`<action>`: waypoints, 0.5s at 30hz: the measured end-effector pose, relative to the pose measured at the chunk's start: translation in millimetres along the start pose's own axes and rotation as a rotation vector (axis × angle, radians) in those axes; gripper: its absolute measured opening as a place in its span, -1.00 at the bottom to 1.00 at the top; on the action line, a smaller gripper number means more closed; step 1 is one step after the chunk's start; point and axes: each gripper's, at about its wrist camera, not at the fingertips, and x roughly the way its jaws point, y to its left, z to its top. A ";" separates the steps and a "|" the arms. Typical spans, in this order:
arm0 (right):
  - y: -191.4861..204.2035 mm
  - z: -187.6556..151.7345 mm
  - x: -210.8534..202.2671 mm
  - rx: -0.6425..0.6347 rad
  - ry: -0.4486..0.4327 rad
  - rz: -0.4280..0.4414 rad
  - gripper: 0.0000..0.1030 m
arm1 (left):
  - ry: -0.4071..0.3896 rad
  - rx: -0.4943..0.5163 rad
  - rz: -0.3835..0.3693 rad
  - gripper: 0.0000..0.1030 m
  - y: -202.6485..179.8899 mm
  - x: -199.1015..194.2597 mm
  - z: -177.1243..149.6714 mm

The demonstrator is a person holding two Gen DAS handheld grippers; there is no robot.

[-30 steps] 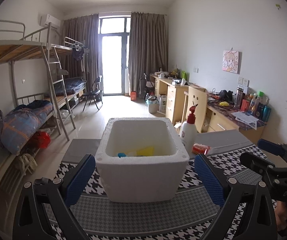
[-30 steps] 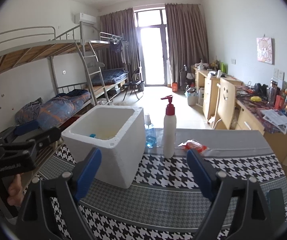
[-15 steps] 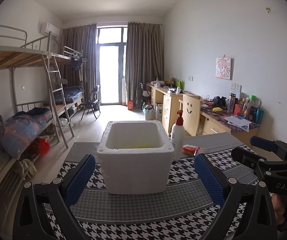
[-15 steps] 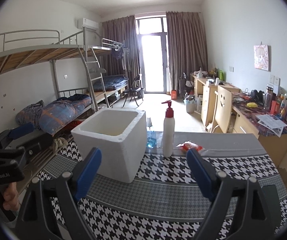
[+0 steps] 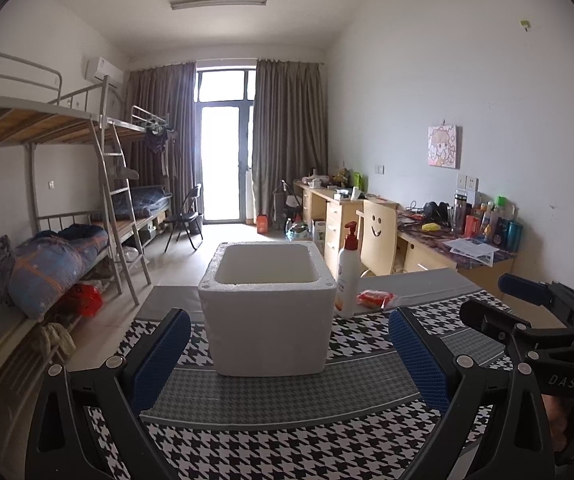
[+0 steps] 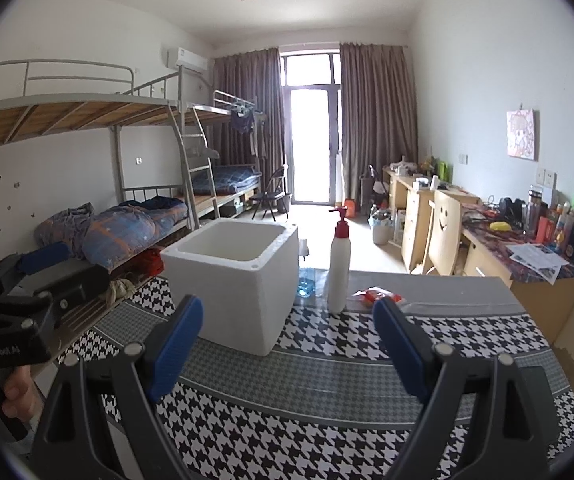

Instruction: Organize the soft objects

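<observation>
We hold both grippers, left [image 5: 287, 354] and right [image 6: 287, 342], wide and empty, near the square white foam box [image 5: 268, 308] straight ahead.

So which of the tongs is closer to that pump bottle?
Right. The right tongs point just left of the pump bottle; the left tongs face the foam box, bottle off to their right.

text: "DAS" | on: right hand-held gripper [image 5: 543, 312] | left hand-held gripper [image 6: 19, 300] label: blurred
</observation>
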 end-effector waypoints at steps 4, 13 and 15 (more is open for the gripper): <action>3.2 -10.3 -3.1 -0.002 0.003 0.018 0.74 | -0.020 -0.007 0.009 0.94 2.0 -6.7 -6.7; 14.2 -27.6 -12.3 -0.029 -0.036 0.029 0.74 | -0.041 -0.005 0.033 0.94 3.6 -14.9 -25.2; 14.4 -30.7 -12.2 -0.029 -0.030 0.039 0.74 | -0.044 0.000 0.033 0.94 3.9 -16.3 -28.5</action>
